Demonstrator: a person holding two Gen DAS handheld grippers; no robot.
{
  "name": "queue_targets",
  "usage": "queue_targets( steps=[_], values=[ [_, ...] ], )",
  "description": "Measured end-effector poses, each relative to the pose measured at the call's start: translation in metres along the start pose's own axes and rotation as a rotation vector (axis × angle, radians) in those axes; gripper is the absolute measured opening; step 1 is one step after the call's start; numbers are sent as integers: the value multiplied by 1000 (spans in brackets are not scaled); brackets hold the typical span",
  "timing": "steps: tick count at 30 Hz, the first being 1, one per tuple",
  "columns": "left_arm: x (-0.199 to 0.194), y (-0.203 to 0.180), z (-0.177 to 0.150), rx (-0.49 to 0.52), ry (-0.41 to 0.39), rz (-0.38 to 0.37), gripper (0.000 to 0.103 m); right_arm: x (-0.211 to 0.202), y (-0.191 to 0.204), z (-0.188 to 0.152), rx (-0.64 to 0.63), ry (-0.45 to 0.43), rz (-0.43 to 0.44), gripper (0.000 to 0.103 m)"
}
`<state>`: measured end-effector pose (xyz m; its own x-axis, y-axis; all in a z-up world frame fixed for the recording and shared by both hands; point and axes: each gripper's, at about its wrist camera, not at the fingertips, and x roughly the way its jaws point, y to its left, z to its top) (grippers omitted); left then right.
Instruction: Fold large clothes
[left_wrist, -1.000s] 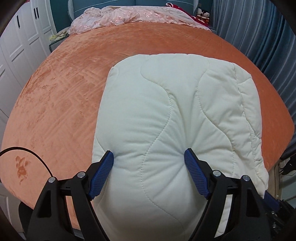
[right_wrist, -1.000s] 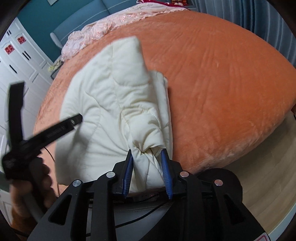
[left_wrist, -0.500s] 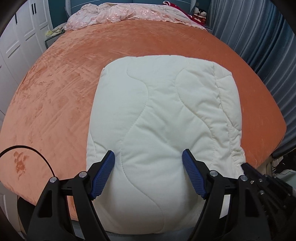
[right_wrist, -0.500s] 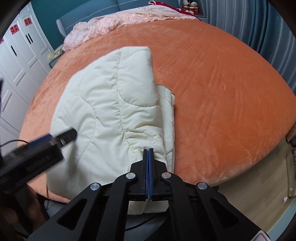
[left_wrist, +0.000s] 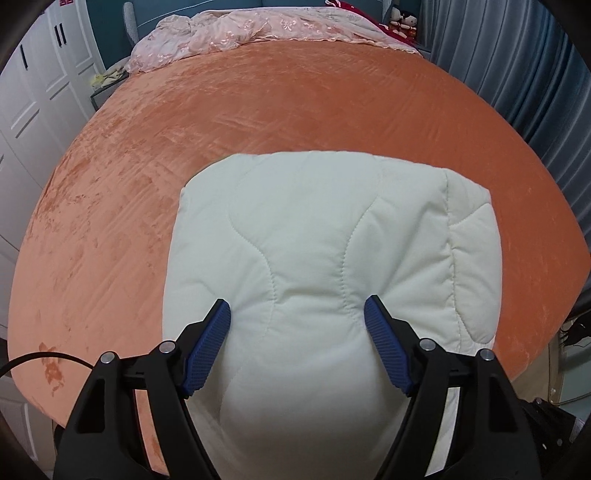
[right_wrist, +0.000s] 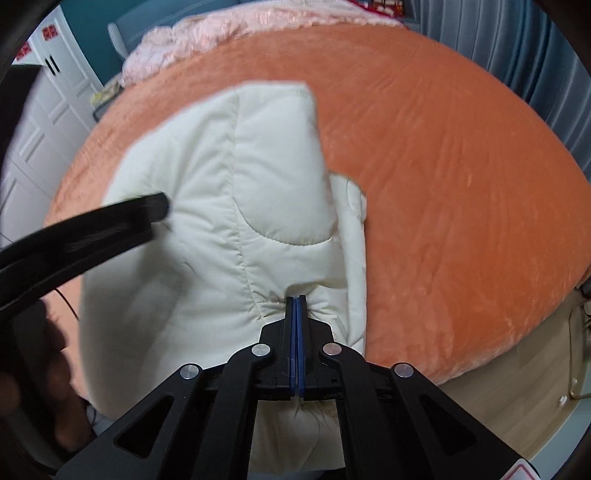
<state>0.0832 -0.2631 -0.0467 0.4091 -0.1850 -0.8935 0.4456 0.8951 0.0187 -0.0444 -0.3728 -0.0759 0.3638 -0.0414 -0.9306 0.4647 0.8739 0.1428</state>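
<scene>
A: Cream quilted padded garment, folded into a thick block — where does it lie?

B: On the orange velvety bed cover, at the near edge of the bed, with its near end hanging over that edge. The bed cover is the largest thing in both views. At its far end lies a crumpled pink embroidered blanket. White panelled wardrobe doors stand on the left, grey-blue pleated curtains on the right.

A: And the garment's own shape?

B: The top layer is smooth with wavy stitching; in the right wrist view a second layer shows beneath it along its right side.

A: The left gripper?

B: Its blue ribbed fingers are spread wide, one on each side of the garment's near end, pressing into the padding without clamping it.

A: The right gripper?

B: Its fingers are pressed together on a puckered bunch of the cream fabric at the near right corner.
</scene>
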Motion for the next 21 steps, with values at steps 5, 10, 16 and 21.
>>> queue_targets(
  steps=[5,10,16,21],
  values=[
    [5,-1,-16,31,27,27,74,24,-1,2,-12,71,-28,0],
    [21,-6,-18,39,47,39,74,44,3,9,-40,101,-59,0],
    [40,-7,-18,49,57,54,76,61,4,21,-39,122,-49,0],
    [50,-10,-16,45,60,61,80,68,0,26,-34,121,-41,0]
  ],
)
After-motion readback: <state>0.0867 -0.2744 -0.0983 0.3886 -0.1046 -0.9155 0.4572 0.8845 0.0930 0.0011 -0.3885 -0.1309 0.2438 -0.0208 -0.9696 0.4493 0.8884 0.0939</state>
